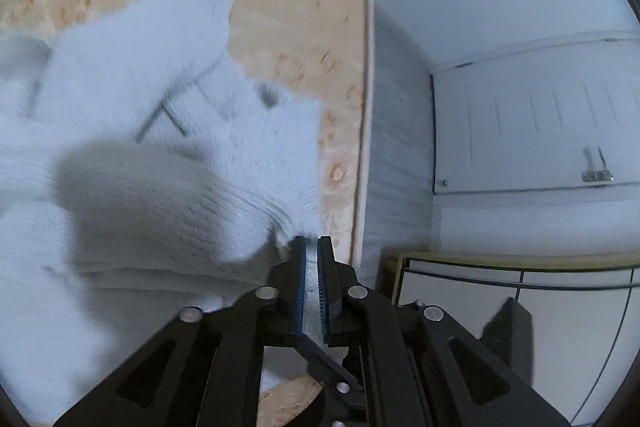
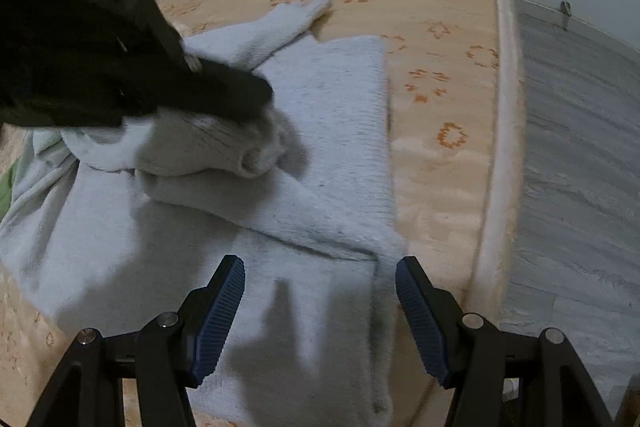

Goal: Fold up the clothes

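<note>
A pale blue-grey knit garment (image 2: 328, 131) lies on the mattress, partly folded, one sleeve (image 2: 288, 19) stretching toward the far side. In the left wrist view the same garment (image 1: 168, 155) fills the left half, blurred. My left gripper (image 1: 312, 247) is shut on a fold of the garment and lifts it; from the right wrist view it appears as a dark arm (image 2: 224, 87) holding a bunched sleeve above the garment. My right gripper (image 2: 320, 275) hovers open above the near part of the garment, its blue pads (image 2: 224, 311) wide apart with nothing between them.
The mattress (image 2: 440, 155) is peach with orange motifs; its right edge (image 2: 504, 131) drops to a grey floor (image 2: 580, 147). A white cabinet (image 1: 532, 119) and a white drawer unit (image 1: 520, 291) stand beyond the bed. Something green (image 2: 6, 187) shows at the far left.
</note>
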A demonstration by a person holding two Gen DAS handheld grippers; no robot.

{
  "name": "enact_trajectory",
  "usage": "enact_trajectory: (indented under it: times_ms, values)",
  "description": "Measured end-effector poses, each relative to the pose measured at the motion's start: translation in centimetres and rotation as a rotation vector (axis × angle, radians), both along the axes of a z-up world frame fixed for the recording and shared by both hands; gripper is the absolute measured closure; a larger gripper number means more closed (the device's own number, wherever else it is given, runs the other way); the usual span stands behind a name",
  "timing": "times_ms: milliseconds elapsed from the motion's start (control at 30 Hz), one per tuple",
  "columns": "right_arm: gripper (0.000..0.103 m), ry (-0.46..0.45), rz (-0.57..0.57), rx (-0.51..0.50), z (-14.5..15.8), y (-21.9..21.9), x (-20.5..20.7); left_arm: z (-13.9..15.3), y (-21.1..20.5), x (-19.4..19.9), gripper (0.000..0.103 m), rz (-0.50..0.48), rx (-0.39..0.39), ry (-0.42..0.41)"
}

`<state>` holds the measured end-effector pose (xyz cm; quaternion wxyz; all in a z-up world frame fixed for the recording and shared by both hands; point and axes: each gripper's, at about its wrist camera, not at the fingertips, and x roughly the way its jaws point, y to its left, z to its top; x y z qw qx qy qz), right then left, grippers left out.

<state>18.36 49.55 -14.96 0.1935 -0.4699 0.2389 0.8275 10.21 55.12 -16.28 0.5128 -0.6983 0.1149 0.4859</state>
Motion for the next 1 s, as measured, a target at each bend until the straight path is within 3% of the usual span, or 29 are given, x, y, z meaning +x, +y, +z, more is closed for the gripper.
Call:
enact_trajectory:
  times_ms: [100,167,233,333,467,700,800,867,967,1000]
  values:
    - [0.038,0.013,-0.015,-0.013,0.4,0.6,0.7,1.8,-2.5,-2.5,0.076,0.063,0.049,-0.003]
    - [0.038,0.025,-0.005,-0.004,0.9,0.8,0.7,3.5,-4.9,-4.7,0.037,0.125,0.105,0.016]
    - [0.038,0.041,0.012,0.011,1.5,1.0,0.4,4.7,-8.7,-8.6,0.028,0.267,0.142,0.075]
    - [0.038,0.063,0.038,0.033,2.5,1.2,0.0,5.0,-14.1,-14.7,0.028,0.504,0.14,0.1]
    - [0.038,0.083,0.069,0.007,2.8,1.5,-1.8,2.5,-19.9,-20.3,0.029,0.757,0.083,0.019]
    - [0.038,0.089,0.088,-0.072,1.6,1.7,-5.5,-0.5,-22.0,-21.6,0.03,0.909,0.028,-0.106]
    - [0.038,0.083,0.103,-0.091,0.7,1.7,-6.6,-1.7,-22.8,-22.0,0.05,0.971,0.004,-0.161]
    - [0.038,0.084,0.091,-0.099,0.2,1.8,-7.3,-2.2,-23.3,-21.6,0.086,0.992,-0.049,-0.144]
    - [0.054,0.122,0.046,-0.125,0.1,2.2,-7.6,-2.4,-24.0,-20.9,0.092,0.99,-0.022,-0.131]
    - [0.069,0.134,0.033,-0.133,0.1,2.3,-7.7,-2.1,-24.1,-20.5,0.093,0.969,-0.011,-0.114]
